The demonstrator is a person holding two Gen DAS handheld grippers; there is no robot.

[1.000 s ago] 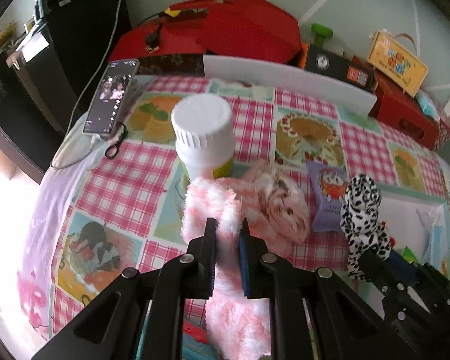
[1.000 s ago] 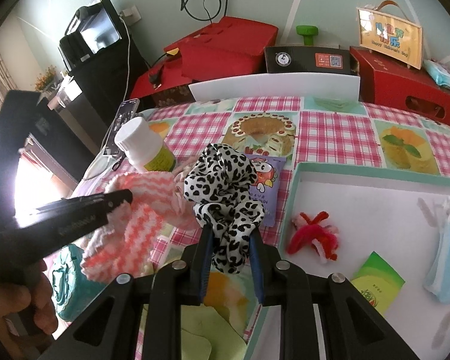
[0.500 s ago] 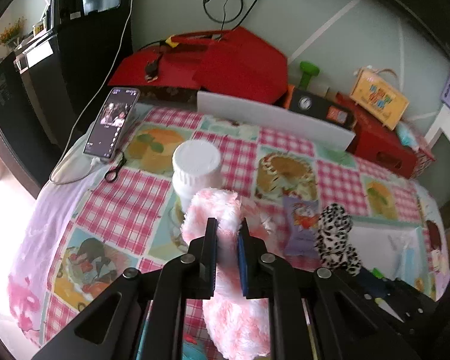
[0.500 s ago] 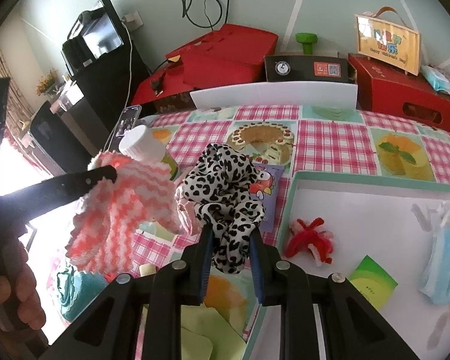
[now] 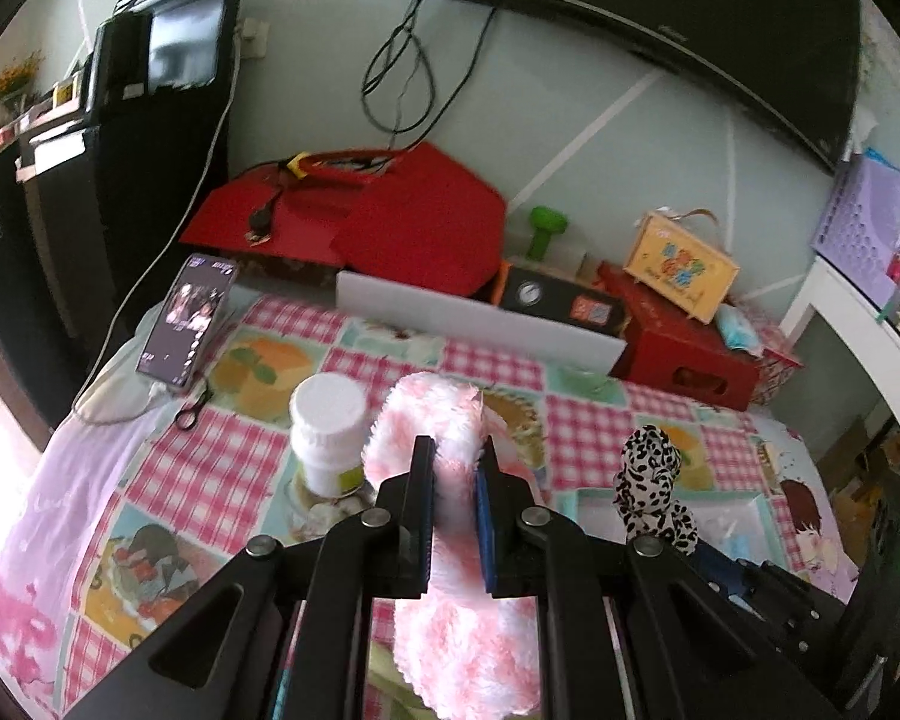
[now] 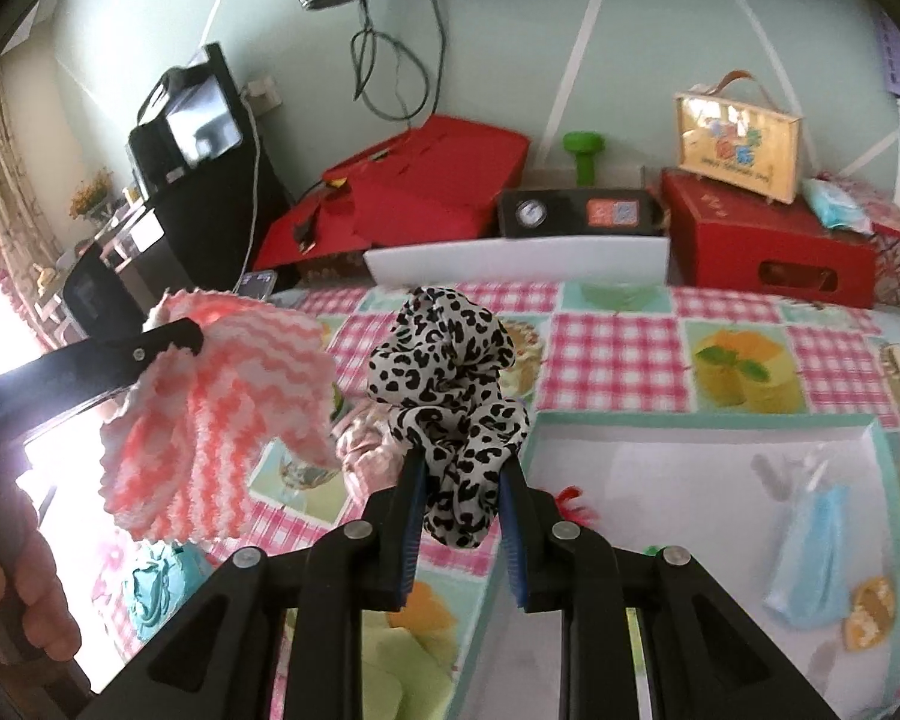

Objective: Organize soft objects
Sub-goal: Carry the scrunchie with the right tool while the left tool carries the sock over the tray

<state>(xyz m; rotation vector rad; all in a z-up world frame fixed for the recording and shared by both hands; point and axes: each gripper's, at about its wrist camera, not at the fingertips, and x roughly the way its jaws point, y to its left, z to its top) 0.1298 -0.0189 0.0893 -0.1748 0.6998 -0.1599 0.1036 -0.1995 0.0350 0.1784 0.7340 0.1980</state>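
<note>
Two soft items held clear above the worktop point(image 6: 618, 330) with its pink-checked cloth. Left tongs point(image 5: 455, 480) pinched on a fluffy pink-and-white striped cloth point(image 5: 444, 438), draped over and hanging below the tips. Right tongs point(image 6: 457, 480) clamped on a black-and-white leopard-print fabric scrunchie point(image 6: 444, 372), bunched upright. White-capped plastic bottle point(image 5: 329, 432) standing just beside the cloth. White shallow tray point(image 6: 690, 480) noted below right, holding a pale blue face mask point(image 6: 813, 546).
</note>
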